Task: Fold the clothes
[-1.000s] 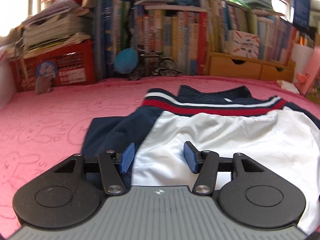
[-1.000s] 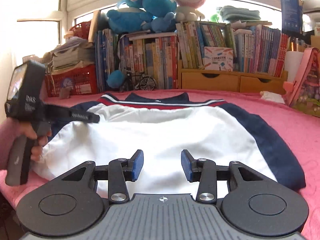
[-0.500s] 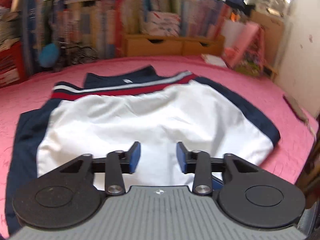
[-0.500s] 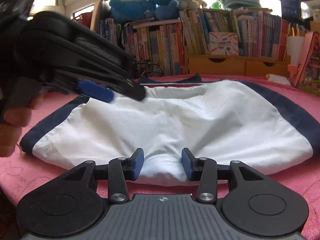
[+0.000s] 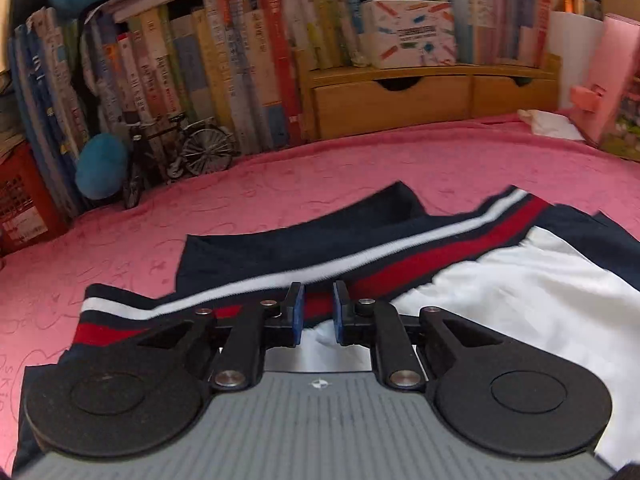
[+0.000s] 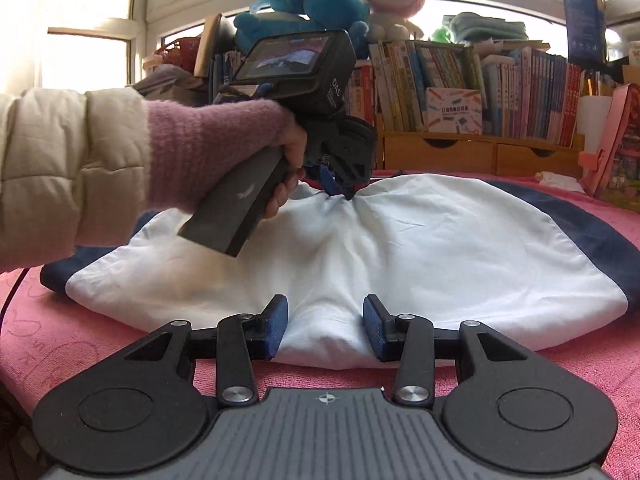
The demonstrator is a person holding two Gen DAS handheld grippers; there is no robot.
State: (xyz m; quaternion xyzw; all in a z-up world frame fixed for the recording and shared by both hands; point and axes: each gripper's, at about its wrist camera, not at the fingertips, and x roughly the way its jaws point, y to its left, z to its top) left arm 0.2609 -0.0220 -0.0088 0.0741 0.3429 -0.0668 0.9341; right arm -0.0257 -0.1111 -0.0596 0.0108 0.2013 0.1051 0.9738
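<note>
A white shirt point(image 6: 440, 248) with navy sleeves and a red, white and navy stripe band point(image 5: 440, 252) lies flat on the pink bedcover point(image 5: 280, 184). My left gripper point(image 5: 318, 316) is shut on the shirt at the middle of its far edge, where red stripe and white cloth sit between the blue pads. In the right wrist view the left gripper point(image 6: 340, 192), held by a hand in a pink cuff point(image 6: 200, 152), pinches the cloth into a raised pucker. My right gripper point(image 6: 325, 328) stands open at the near hem, a white fold lying loosely between its fingers.
Packed bookshelves point(image 6: 500, 88) and wooden drawers point(image 5: 400, 100) line the far side of the bed. A model bicycle point(image 5: 180, 152) and a red crate point(image 5: 20, 208) stand at the back left, a pink box point(image 6: 616, 140) at the right. Plush toys point(image 6: 320, 4) sit on top.
The left gripper swung from the shirt's left sleeve across to the middle of the far edge and closed on the cloth. The right gripper sank slightly toward the near hem, its opening unchanged.
</note>
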